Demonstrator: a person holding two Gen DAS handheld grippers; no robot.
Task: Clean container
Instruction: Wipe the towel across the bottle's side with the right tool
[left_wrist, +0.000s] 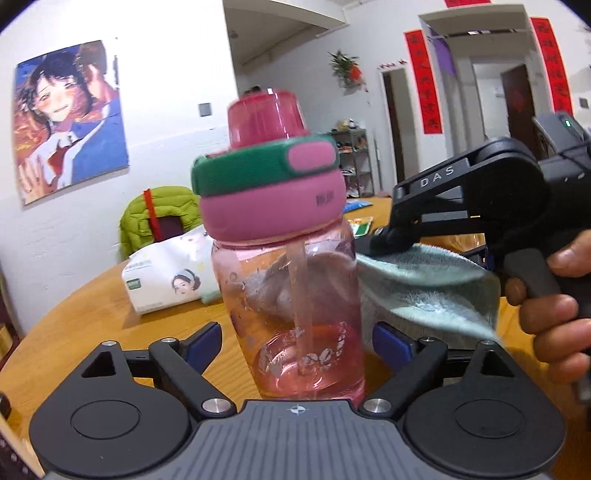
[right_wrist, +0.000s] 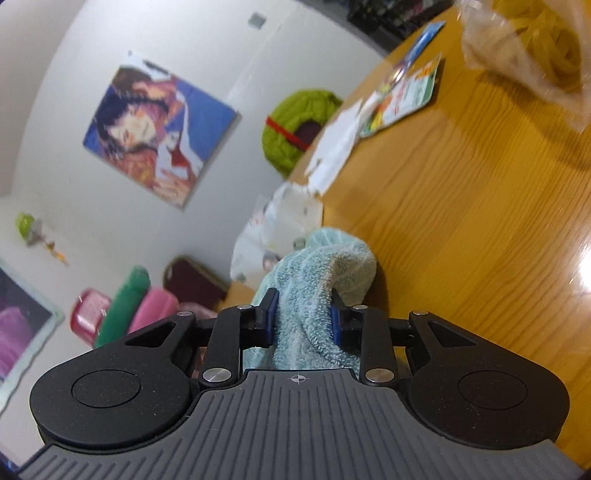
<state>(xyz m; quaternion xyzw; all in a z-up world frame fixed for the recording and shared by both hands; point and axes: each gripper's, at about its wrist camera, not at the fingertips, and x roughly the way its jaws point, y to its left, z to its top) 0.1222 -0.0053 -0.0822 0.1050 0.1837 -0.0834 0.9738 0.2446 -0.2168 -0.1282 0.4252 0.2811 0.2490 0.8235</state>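
Table (left_wrist: 92, 325): a round wooden table carried the scene, with a white tissue pack (left_wrist: 166, 277) near the back edge, printed leaflets (right_wrist: 402, 99) farther along and a clear bag of yellow contents (right_wrist: 535, 48) at the far side.

Bottle (left_wrist: 291, 295): the container to be cleaned — a clear pink plastic bottle — stood upright, or nearly so, close before the left tongs, its straw visible inside; whether its base touched the table could not be told.

Lid (left_wrist: 269, 195): a pink-and-green cap with a flip cover sat closed on top, likely the stiffest place to take hold.

Towel (right_wrist: 321, 280): a pale blue terry towel, soft and limp, lay against the bottle's right flank and showed through the plastic.

Left tongs (left_wrist: 295, 347): the blue pads stood either side of the lower body with a gap showing at each side — released, not clamping.

Right tongs (right_wrist: 303, 317): clenched on a bunched fold of the towel.

Handling: the bottle looked light, rigid and smooth-walled, probably slippery if wet; a squeeze across the lower body or the rubbery cap band would seem safest.

Risk: pressure from the towel could tip or slide the unheld bottle.
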